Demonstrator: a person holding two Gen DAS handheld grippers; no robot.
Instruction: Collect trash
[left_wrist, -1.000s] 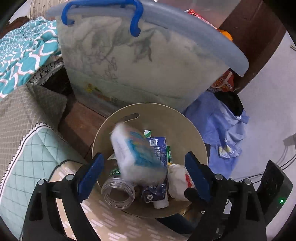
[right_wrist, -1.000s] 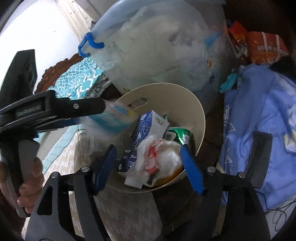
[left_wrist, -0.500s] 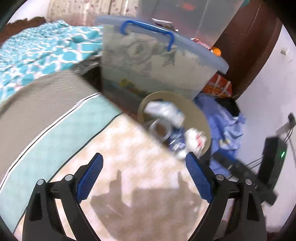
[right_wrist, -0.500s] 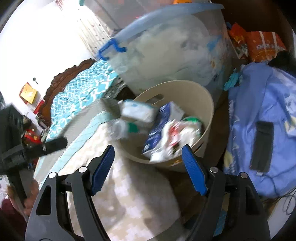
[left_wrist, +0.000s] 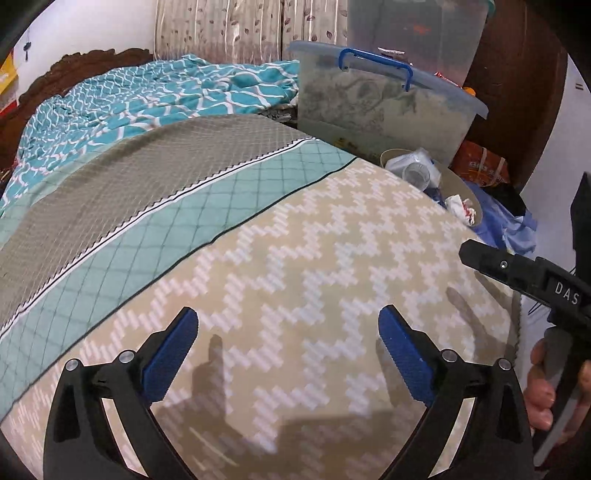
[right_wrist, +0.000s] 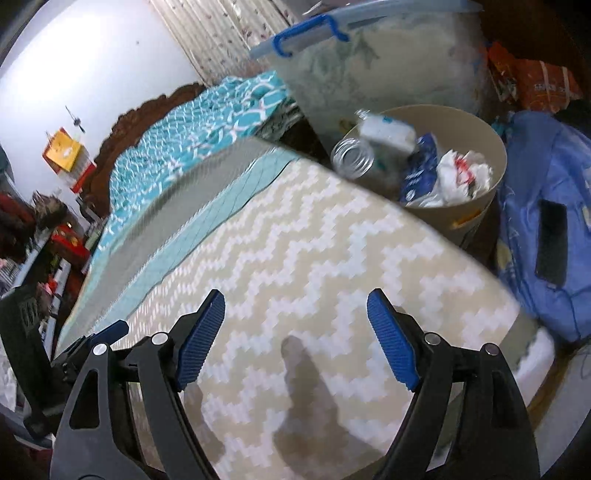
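A beige round waste bin (right_wrist: 476, 122) stands beside the bed and holds trash: a clear plastic bottle (right_wrist: 352, 157), a white pack (right_wrist: 388, 131), a blue carton (right_wrist: 419, 173) and crumpled white paper (right_wrist: 463, 173). The bin also shows far off in the left wrist view (left_wrist: 460, 182). My left gripper (left_wrist: 288, 354) is open and empty above the zigzag-patterned bed cover (left_wrist: 314, 258). My right gripper (right_wrist: 295, 336) is open and empty above the same cover (right_wrist: 295, 258).
A large lidded storage tub (left_wrist: 384, 107) with a blue handle stands behind the bin. Blue clothing (right_wrist: 546, 206) with a black remote (right_wrist: 552, 240) lies to the right of the bin. A teal patterned quilt (left_wrist: 140, 96) covers the far bed.
The white pack dropped from my left gripper into the bin. Both grippers pulled back from over the bin to above the bed cover, still open.
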